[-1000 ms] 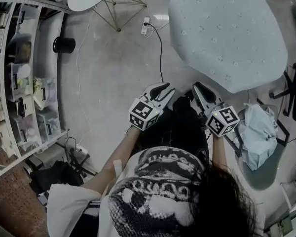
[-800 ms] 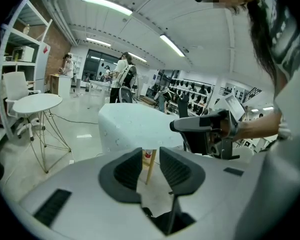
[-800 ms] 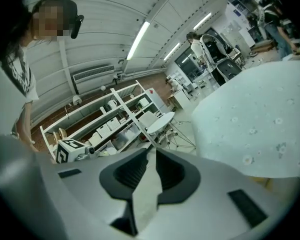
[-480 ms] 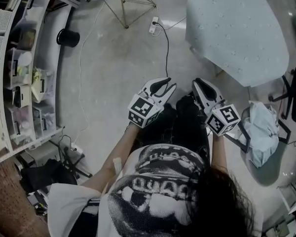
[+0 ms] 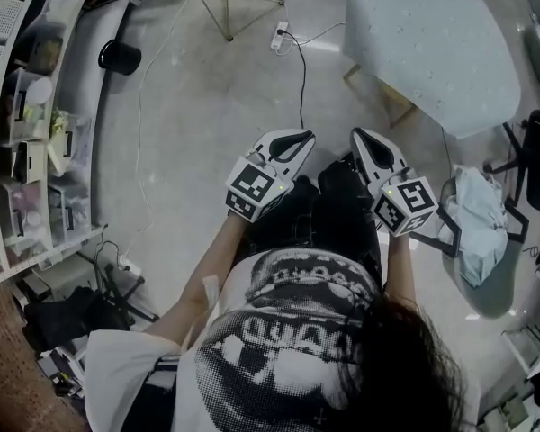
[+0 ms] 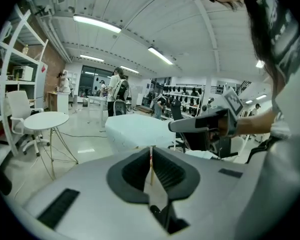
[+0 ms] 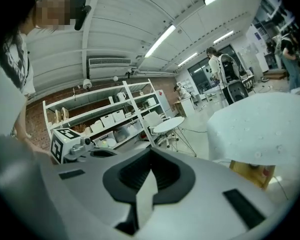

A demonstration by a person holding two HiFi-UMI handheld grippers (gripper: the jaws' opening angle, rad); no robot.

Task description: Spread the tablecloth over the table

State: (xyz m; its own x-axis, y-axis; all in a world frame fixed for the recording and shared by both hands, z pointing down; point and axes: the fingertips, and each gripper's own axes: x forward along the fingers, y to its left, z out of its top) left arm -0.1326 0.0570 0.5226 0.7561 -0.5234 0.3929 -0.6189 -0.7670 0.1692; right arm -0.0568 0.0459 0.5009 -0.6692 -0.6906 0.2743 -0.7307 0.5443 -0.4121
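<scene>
- While the pale, dotted tablecloth drapes the table at upper right, both grippers hang well apart from it.
- Left gripper: jaws closed, empty.
- Right gripper: jaws closed, empty.

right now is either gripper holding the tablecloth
No, the left gripper and right gripper are shut on nothing; the tablecloth lies spread out ahead of them.

Shelving lines the left side, a black round thing, perhaps a bin, stands near it, and a power strip lies on the floor.
</scene>
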